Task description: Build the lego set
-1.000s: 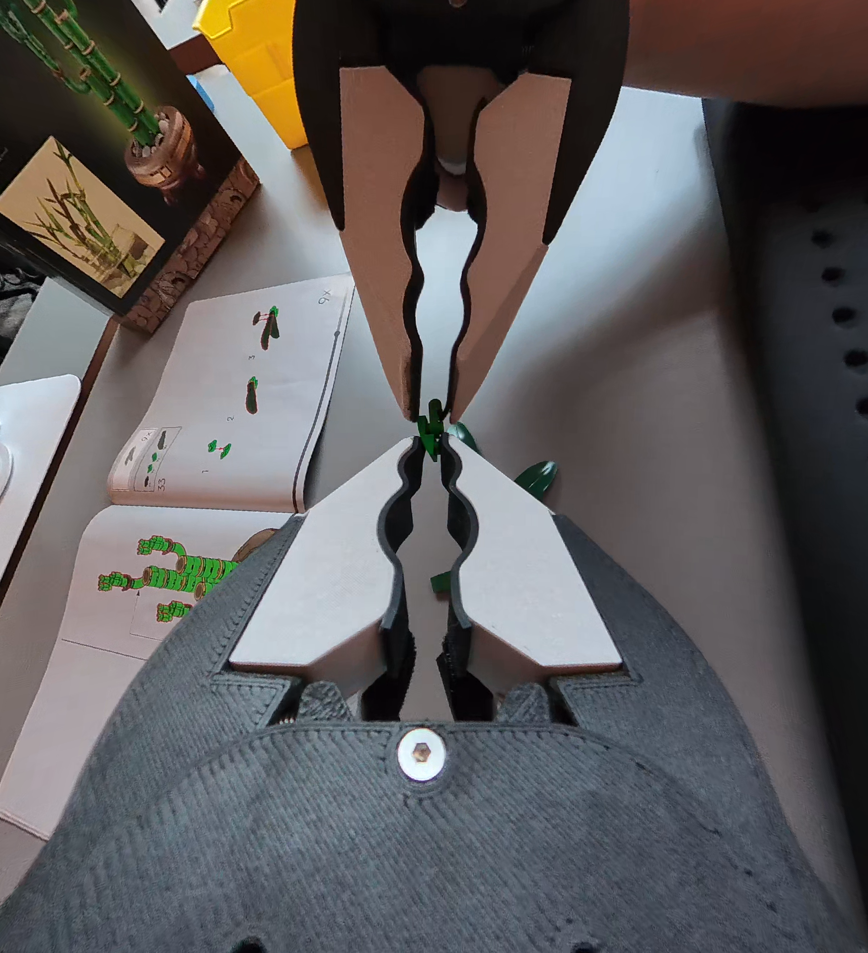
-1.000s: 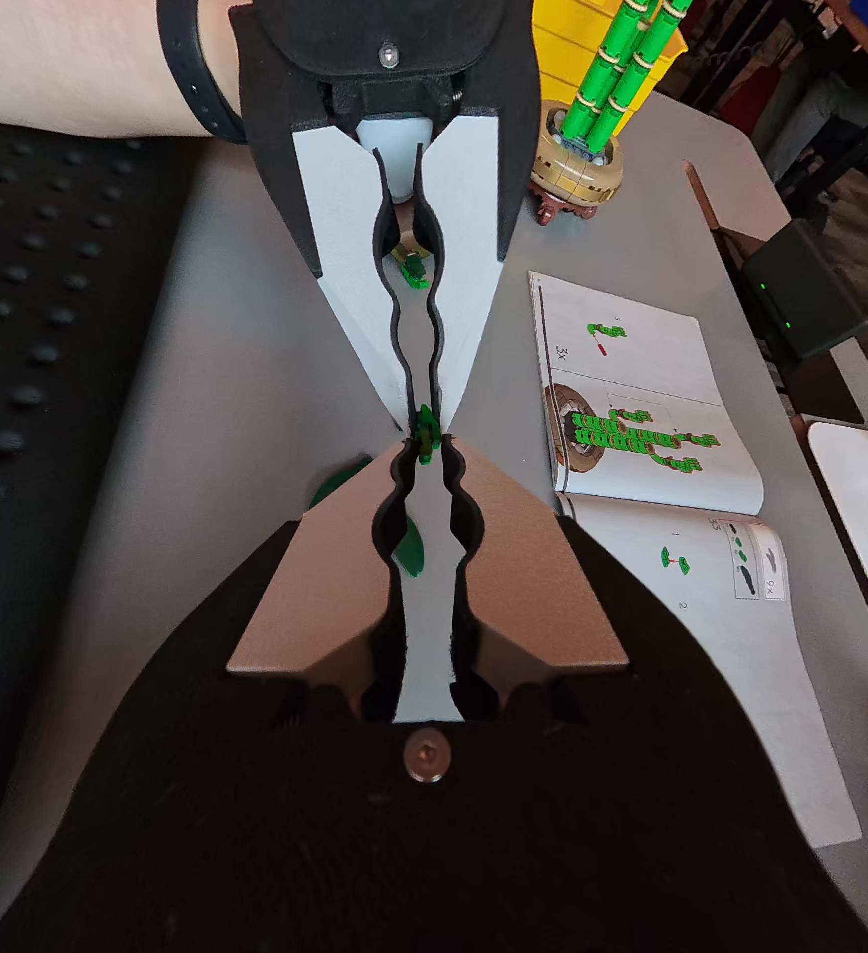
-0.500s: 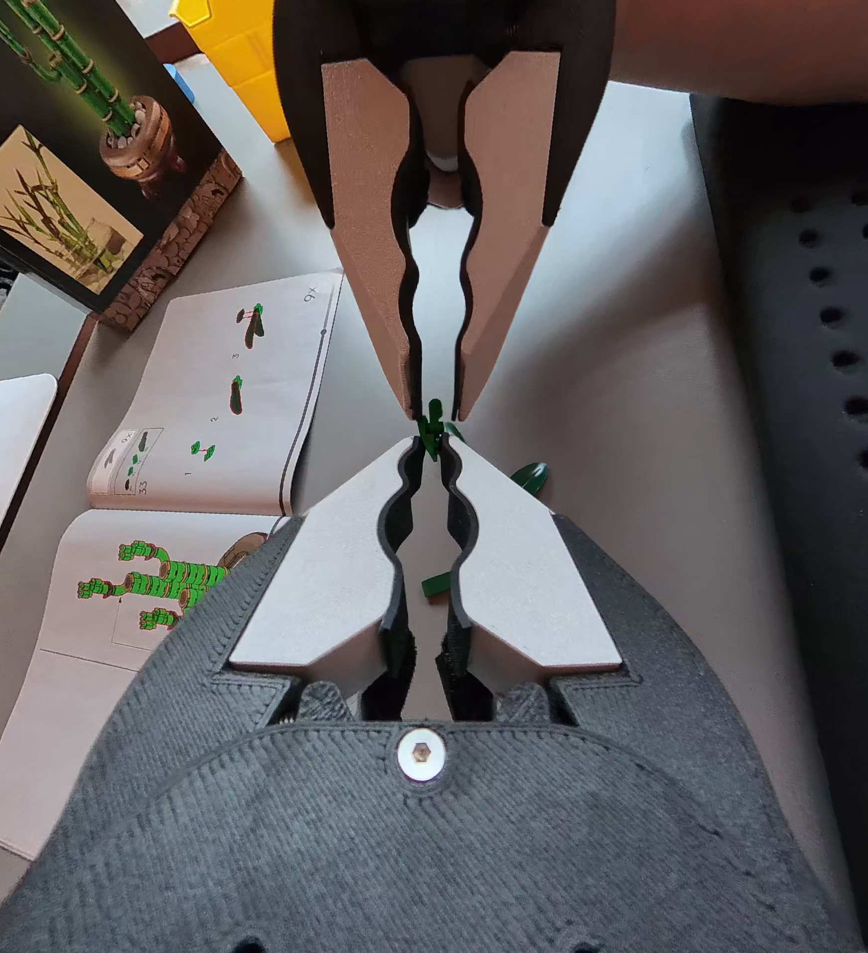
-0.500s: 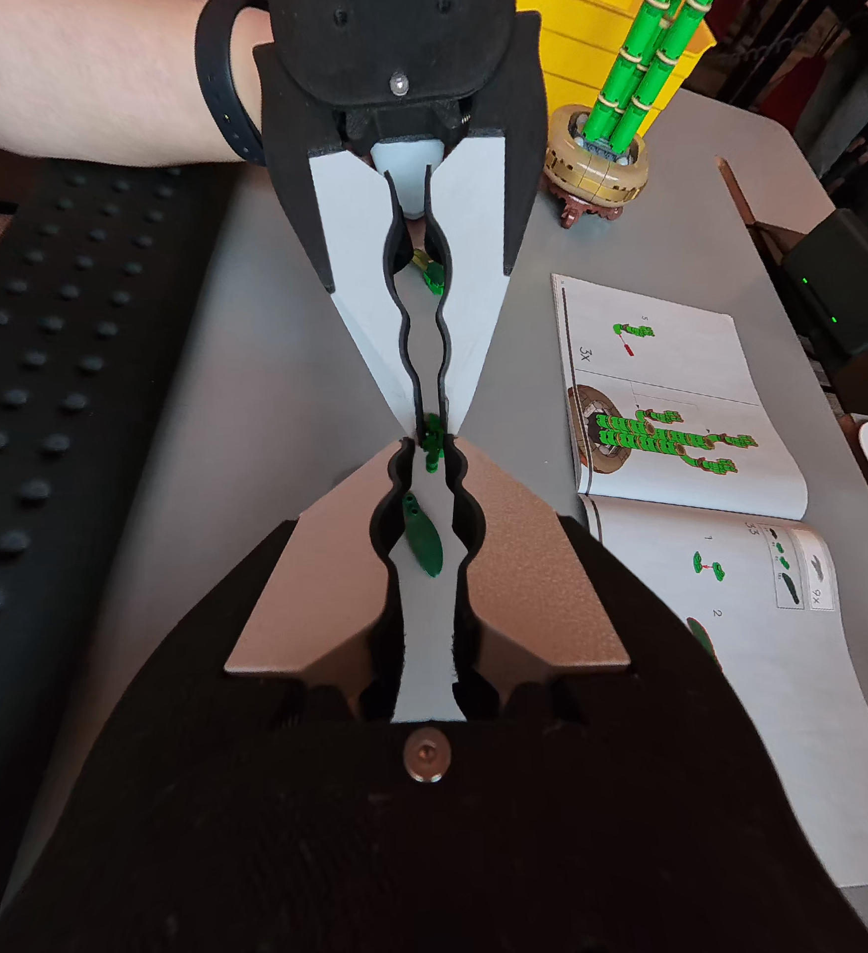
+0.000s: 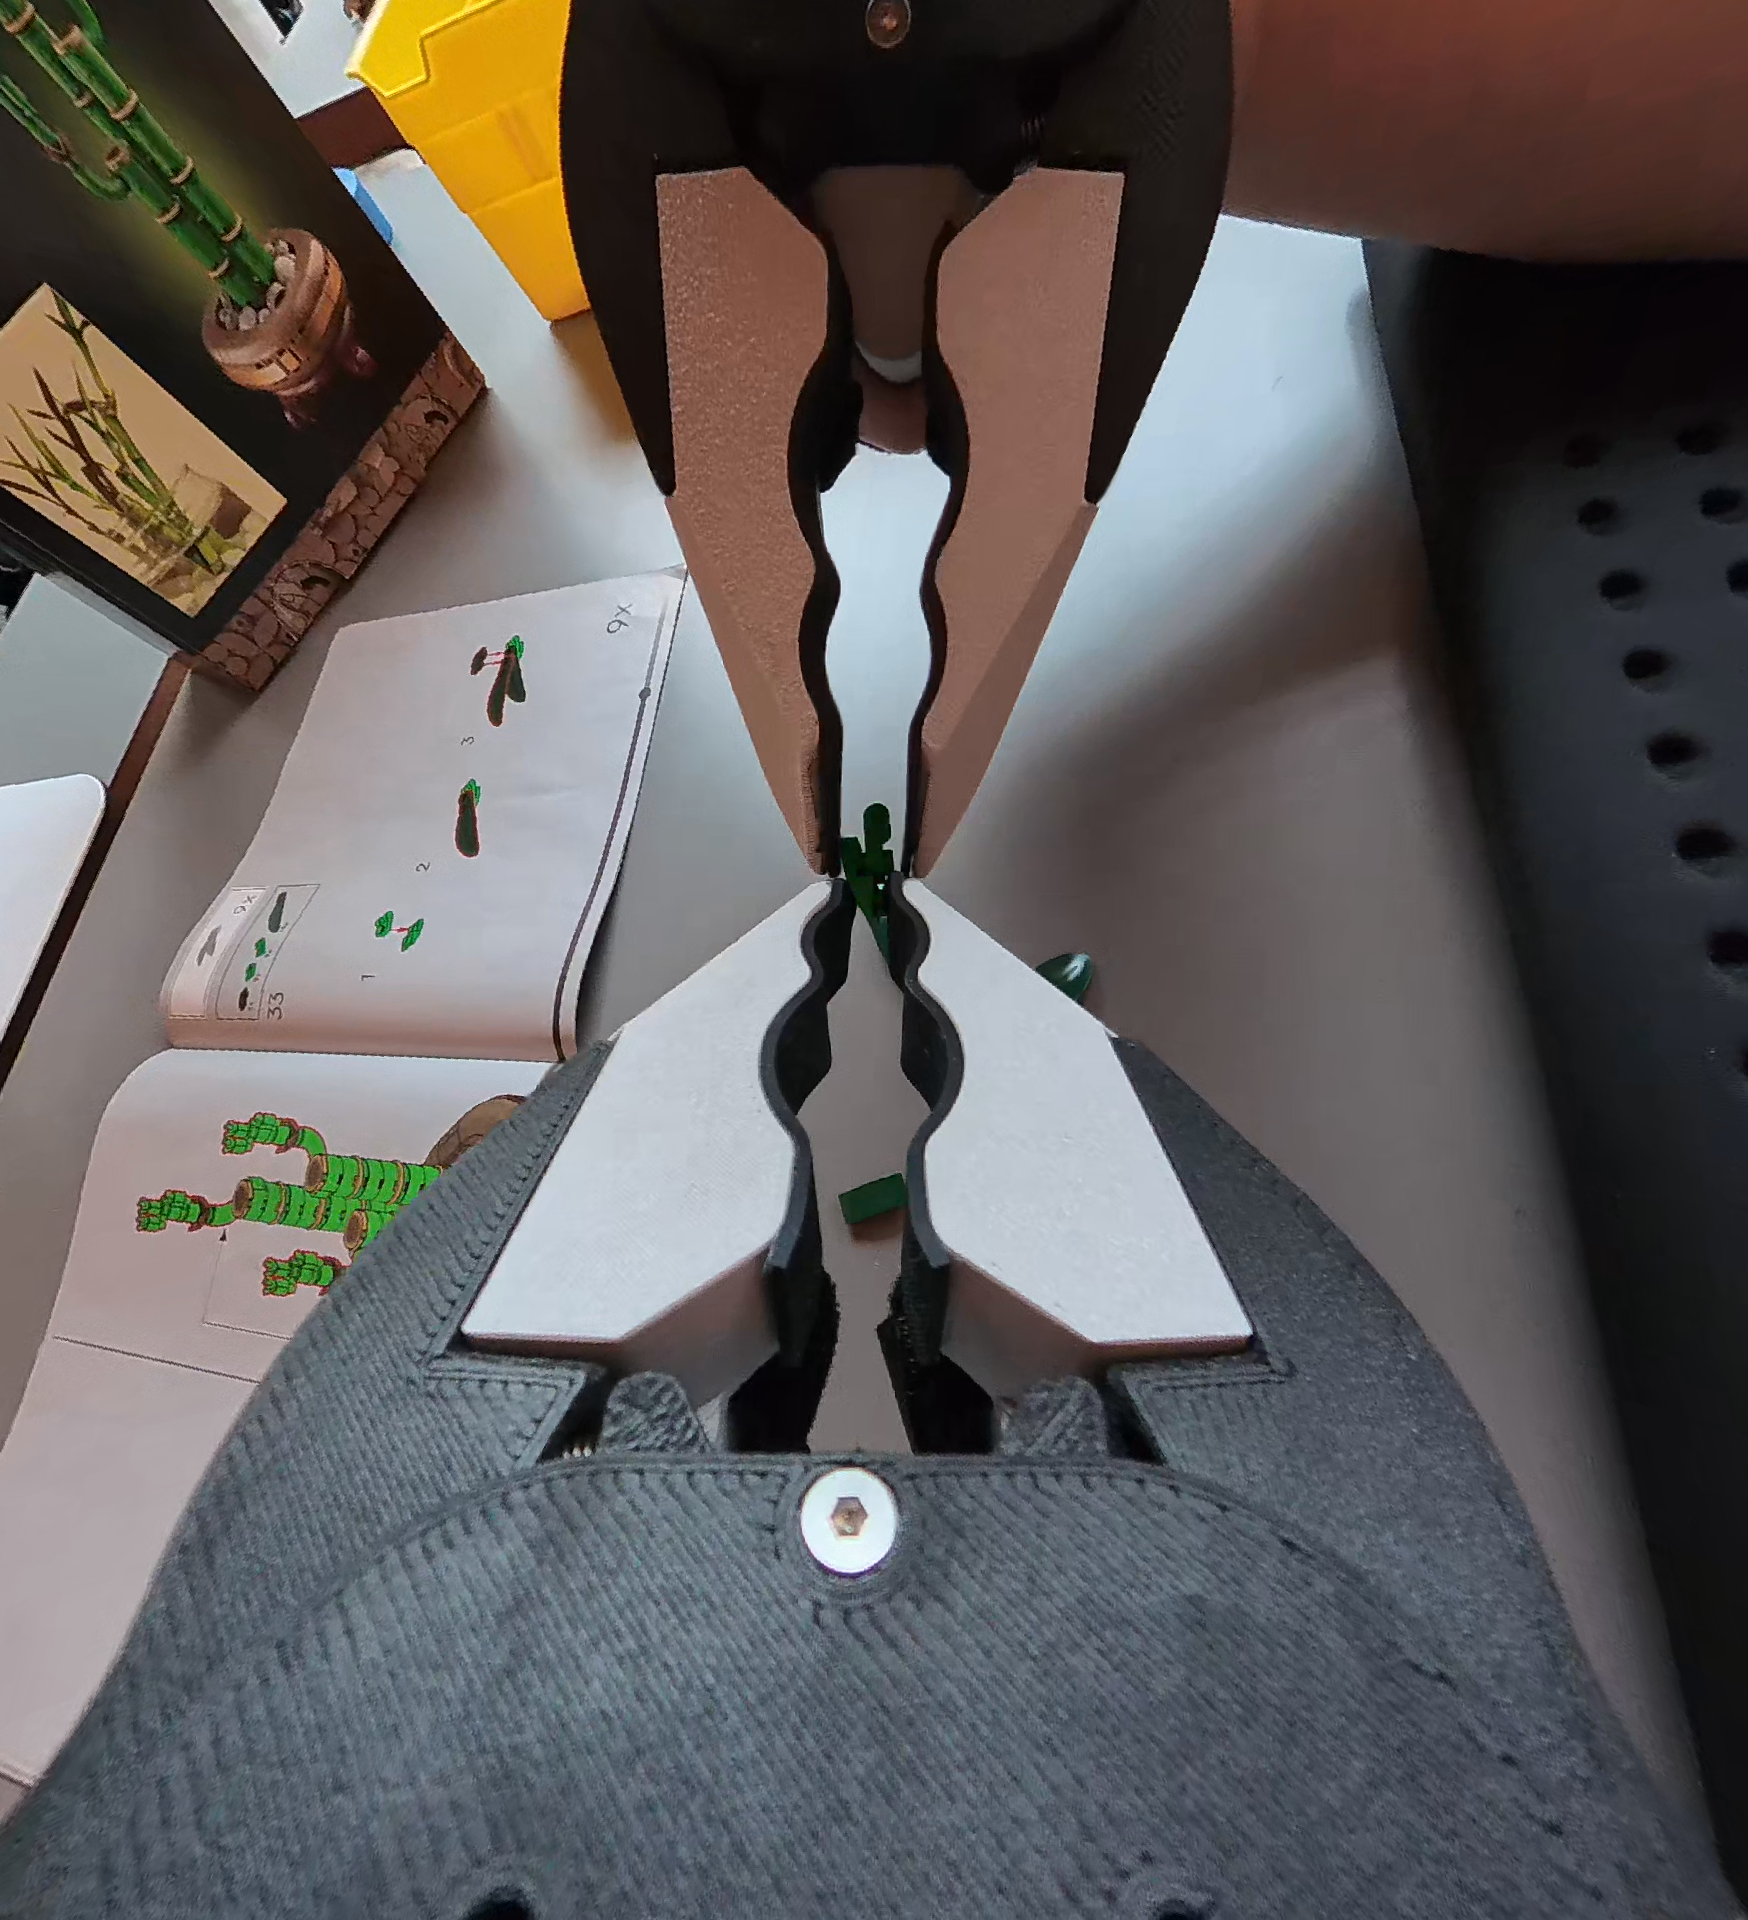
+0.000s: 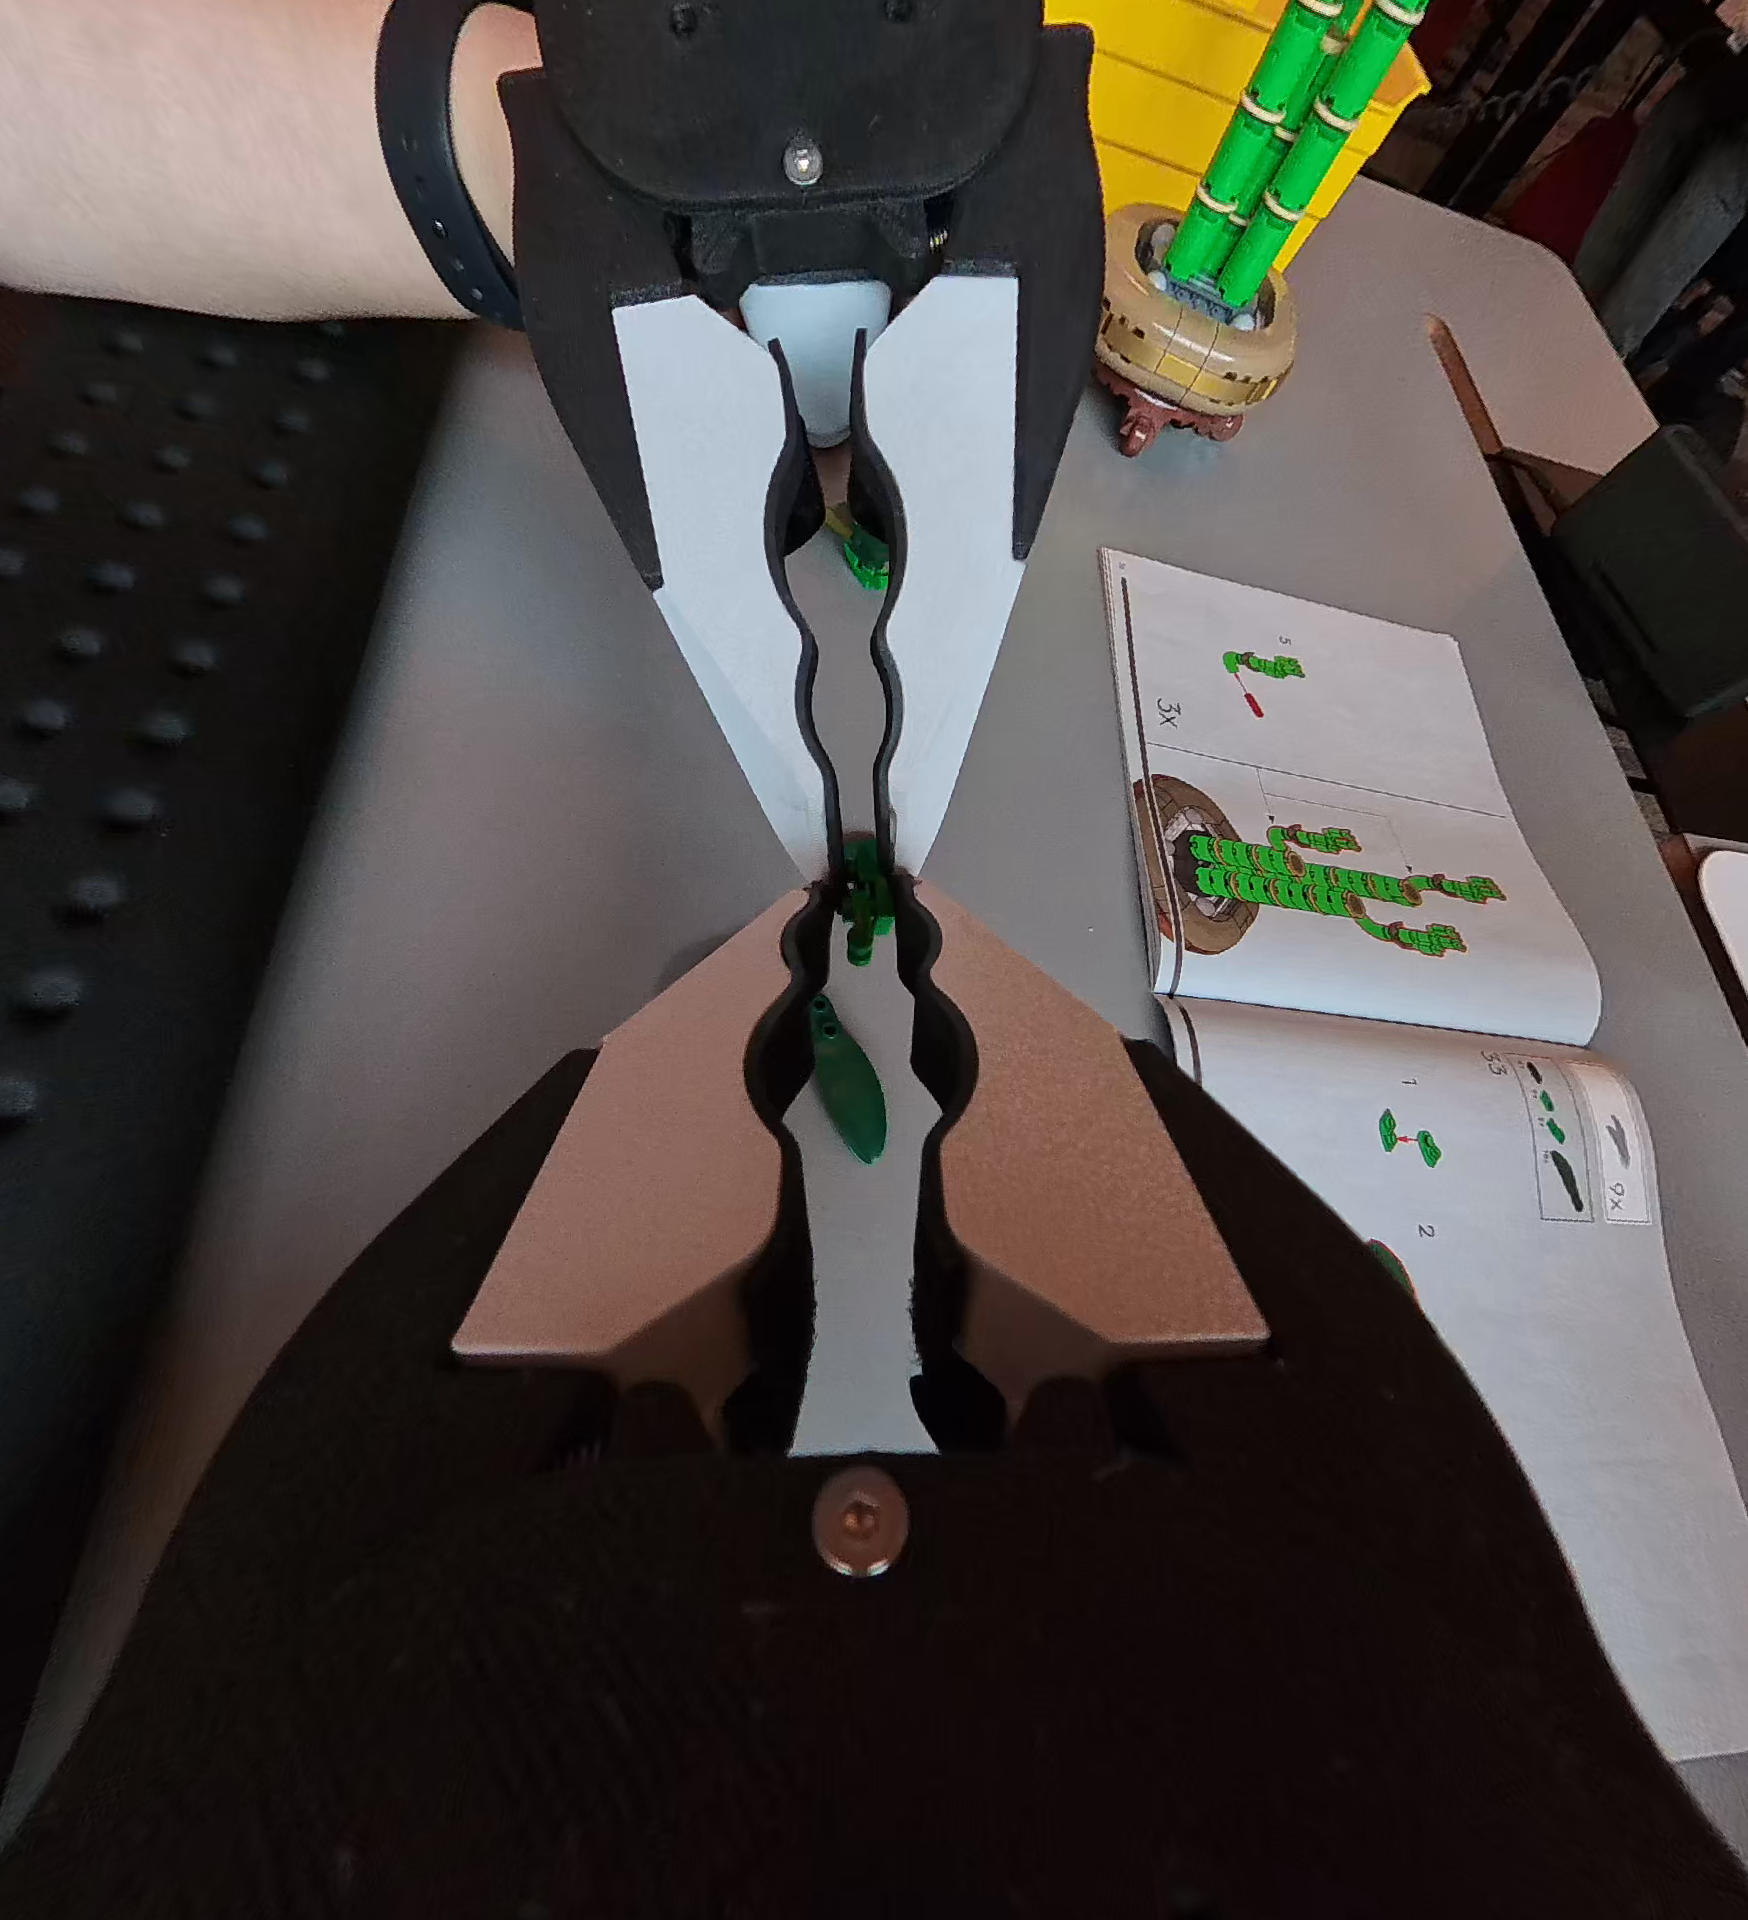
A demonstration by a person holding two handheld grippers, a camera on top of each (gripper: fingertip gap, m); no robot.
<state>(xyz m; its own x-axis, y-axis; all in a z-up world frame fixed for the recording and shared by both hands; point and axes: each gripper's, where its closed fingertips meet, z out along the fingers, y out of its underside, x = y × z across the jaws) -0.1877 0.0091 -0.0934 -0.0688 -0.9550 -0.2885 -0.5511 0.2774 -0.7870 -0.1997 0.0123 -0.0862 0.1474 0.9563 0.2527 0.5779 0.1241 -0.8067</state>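
Observation:
My two grippers meet tip to tip above the grey table. My left gripper (image 5: 865, 902), with white fingers, is shut on a small dark green lego piece (image 5: 876, 920). My right gripper (image 6: 865, 894), with brown fingers, is shut on a small bright green lego piece (image 6: 865, 914). The two pieces touch at the fingertips. The right gripper (image 5: 868, 862) enters the left wrist view from the top. The left gripper (image 6: 862, 854) enters the right wrist view from the top. A dark green leaf piece (image 6: 849, 1101) lies on the table under my right gripper.
The bamboo model in its tan pot (image 6: 1202, 322) stands at the back. An open instruction booklet (image 6: 1369, 935) (image 5: 434, 810) lies beside the grippers. The set's box (image 5: 122, 312), a yellow bin (image 5: 475, 135), a black perforated mat (image 5: 1628, 831) and loose green pieces (image 5: 872, 1197) (image 6: 862, 556) are nearby. My two grippers' fingertips are within a few centimetres of each other.
Both grippers stay tip to tip on the green pieces. The pair has shifted slightly over the table, and the leaf now shows between my right gripper's fingers.

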